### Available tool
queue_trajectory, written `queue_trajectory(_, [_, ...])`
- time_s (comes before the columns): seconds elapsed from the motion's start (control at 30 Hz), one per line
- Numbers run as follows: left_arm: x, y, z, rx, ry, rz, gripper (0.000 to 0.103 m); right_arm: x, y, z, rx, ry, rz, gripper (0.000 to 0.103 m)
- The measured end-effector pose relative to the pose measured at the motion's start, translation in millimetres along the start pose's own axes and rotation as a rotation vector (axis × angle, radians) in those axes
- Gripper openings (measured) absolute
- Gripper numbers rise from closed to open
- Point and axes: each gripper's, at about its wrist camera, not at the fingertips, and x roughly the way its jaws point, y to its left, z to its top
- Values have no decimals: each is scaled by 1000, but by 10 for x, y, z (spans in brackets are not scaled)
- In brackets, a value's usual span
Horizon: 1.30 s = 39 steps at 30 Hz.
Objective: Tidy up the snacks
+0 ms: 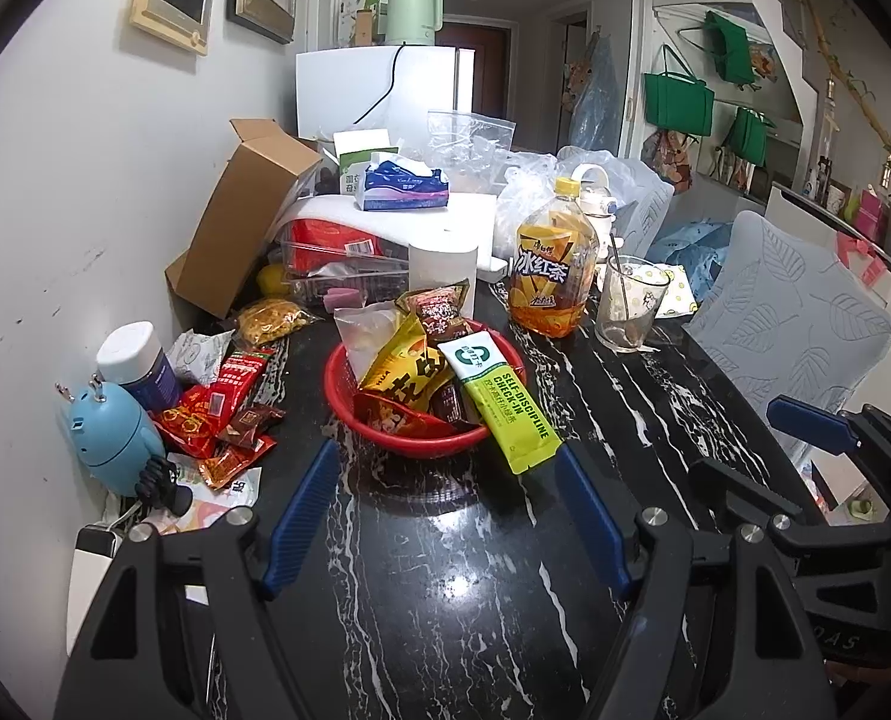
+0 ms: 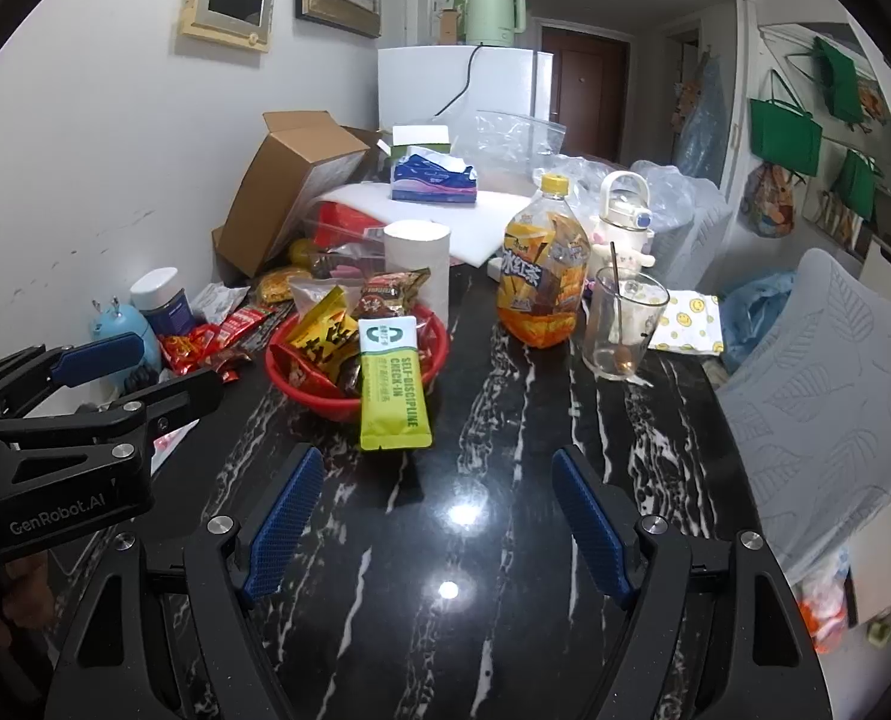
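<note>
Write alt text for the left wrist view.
An open left claw hovers over a black marble table, facing a red basket heaped with snack packets; a green sachet hangs over its rim. More red snack packets lie left.

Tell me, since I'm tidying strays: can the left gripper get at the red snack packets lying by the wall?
Probably yes. The left gripper is open and empty, and the red snack packets lie uncovered to its left; only the blue gadget crowds them.

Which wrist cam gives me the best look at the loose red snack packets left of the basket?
Left wrist: the loose red snack packets lie large and unobstructed beside the red basket. Right wrist shows them smaller, partly behind the left gripper.
</note>
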Motion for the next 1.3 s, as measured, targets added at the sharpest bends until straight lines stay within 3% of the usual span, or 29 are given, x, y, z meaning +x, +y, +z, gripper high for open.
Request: queue_trajectory(1.3, [175, -66, 39, 13, 39, 37, 73, 160, -129, 6, 29, 41, 3, 80])
